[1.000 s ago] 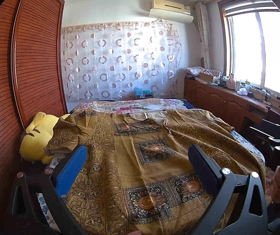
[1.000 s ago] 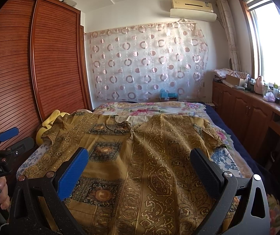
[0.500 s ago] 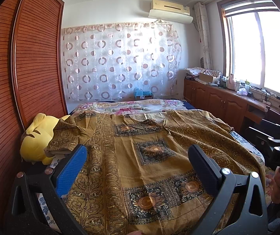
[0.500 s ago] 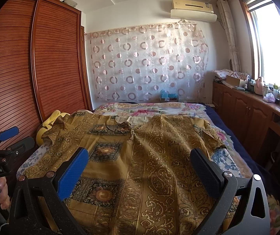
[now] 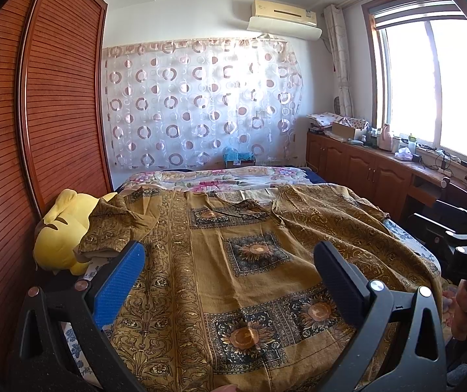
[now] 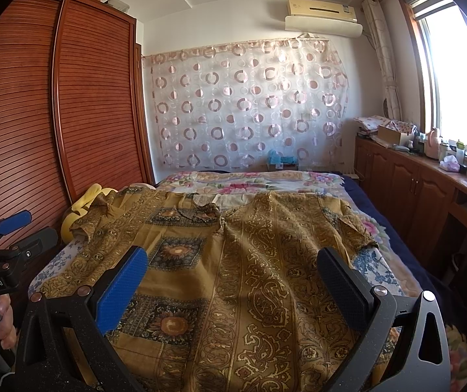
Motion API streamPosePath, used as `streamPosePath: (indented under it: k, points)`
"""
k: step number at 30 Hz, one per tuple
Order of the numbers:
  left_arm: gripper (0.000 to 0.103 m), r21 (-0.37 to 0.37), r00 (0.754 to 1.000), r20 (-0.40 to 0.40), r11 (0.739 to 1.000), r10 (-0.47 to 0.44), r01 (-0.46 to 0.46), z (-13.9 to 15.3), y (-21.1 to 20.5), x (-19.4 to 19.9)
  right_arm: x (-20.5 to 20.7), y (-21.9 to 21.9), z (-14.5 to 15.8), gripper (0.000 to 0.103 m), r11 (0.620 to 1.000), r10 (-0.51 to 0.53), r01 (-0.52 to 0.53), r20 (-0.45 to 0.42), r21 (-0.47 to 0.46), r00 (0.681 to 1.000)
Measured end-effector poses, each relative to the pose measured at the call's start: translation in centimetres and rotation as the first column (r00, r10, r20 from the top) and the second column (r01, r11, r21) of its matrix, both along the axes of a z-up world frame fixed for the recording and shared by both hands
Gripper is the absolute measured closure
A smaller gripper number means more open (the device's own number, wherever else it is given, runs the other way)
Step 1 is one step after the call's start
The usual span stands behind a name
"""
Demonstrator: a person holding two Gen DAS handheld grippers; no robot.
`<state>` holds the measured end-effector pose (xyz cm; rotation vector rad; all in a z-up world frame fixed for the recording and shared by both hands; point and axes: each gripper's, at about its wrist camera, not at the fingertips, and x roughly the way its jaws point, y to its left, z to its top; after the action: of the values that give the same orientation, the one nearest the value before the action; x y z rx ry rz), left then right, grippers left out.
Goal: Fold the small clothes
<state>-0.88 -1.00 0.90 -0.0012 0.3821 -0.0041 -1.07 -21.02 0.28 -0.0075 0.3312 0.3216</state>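
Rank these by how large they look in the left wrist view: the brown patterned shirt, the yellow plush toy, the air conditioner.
1. brown patterned shirt, by far the largest.
2. yellow plush toy and air conditioner: these look alike in size; the toy is nearer and partly covered by a sleeve, so I do not rank them.

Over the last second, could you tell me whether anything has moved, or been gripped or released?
Nothing visibly changed. Both the left gripper and the right gripper hang open above the shirt, holding nothing, as before. The shirt lies spread on the bed with one sleeve draped over the yellow plush toy, just as it did a second ago.
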Motion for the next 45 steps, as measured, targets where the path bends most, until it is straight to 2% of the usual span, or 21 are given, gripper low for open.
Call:
streamPosePath:
  k: [7,12,17,20,23,27,32,36,45]
  points:
    - [0.0,0.0,1.0,0.002,1.0,0.001,-0.001,0.0,0.0,0.0,0.0,0.2,0.0,0.0,1.0,0.004,-0.004,0.001,0.002,1.0]
    - [0.0,-0.003,1.0,-0.006,1.0,-0.002,0.002,2.4,-0.8,-0.9,0.1,0.2,-0.1,0.0,1.0,0.01,-0.01,-0.003,0.004,1.0]
    - [0.0,-0.017,0.999,-0.035,1.0,0.015,-0.015,2.1,-0.1,-0.2,0.9,0.5,-1.0,0.0,1.0,0.024,-0.024,-0.017,-0.011,1.0]
    - [0.0,-0.039,0.999,-0.046,0.999,0.012,-0.014,1.3,1.0,1.0,1.8,0.9,-1.6,0.0,0.999,0.033,-0.034,-0.024,-0.02,0.999]
    - [0.0,-0.028,0.996,-0.081,0.999,0.034,-0.036,-0.3,2.4,2.5,2.6,1.4,-1.9,0.0,0.999,0.035,-0.036,-0.014,-0.032,0.999]
    - [0.0,-0.002,0.991,-0.111,0.998,0.069,-0.07,-1.2,4.6,4.2,4.1,2.2,-2.5,0.0,0.997,0.055,-0.055,-0.005,-0.044,0.998]
    - [0.0,-0.017,0.992,-0.111,0.998,0.066,-0.068,-2.2,7.2,5.6,6.1,3.2,-3.3,0.0,0.993,0.1,-0.1,-0.001,-0.066,0.995]
    - [0.0,0.029,0.985,-0.165,0.999,0.046,-0.042,-2.7,8.9,7.8,8.1,4.0,-3.8,0.0,0.985,0.148,-0.15,-0.029,-0.083,0.988]
    - [0.0,0.03,0.965,-0.26,0.999,0.044,-0.038,-2.8,14.5,11.1,12.0,4.9,-4.2,0.0,0.97,0.222,-0.232,-0.134,-0.065,0.966]
